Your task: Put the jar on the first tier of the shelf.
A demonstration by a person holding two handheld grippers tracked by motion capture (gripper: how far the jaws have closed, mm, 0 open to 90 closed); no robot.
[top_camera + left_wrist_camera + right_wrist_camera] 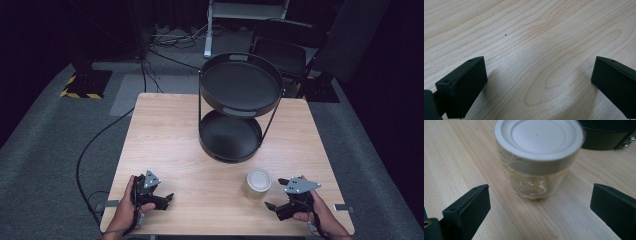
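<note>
1. The table (pixel 165 130) is a pale wood-grain rectangle in the middle of the high view, with grey carpet (pixel 45 145) around it. Both grippers sit along its bottom edge, close to the near rim, and a wide stretch of bare wood lies between them.
2. The left gripper (pixel 167 197) rests at the lower left of the tabletop, held in the left hand (pixel 127 207). In the left gripper view its jaws stand wide apart with nothing but bare grain between them.
3. The right gripper (pixel 270 206) lies at the lower right, in the right hand (pixel 320 212). Its jaws are also spread wide and grip nothing — in the right gripper view the jar (pixel 537 160) stands beyond the tips, centred on the gap and apart from both jaws.
4. Counted: two grippers, one jar, one two-tier rack (pixel 240 107).
5. In the high view the jar (pixel 257 183) stands just left of the right gripper, near the front of the rack's lower tray but apart from it.
6. The jar is short, round and clear-walled, capped with a flat pale grey lid (pixel 539 138) bearing concentric rings. The rack is black — two round, shallow trays joined by thin uprights, standing toward the far, upper edge of the table.
</note>
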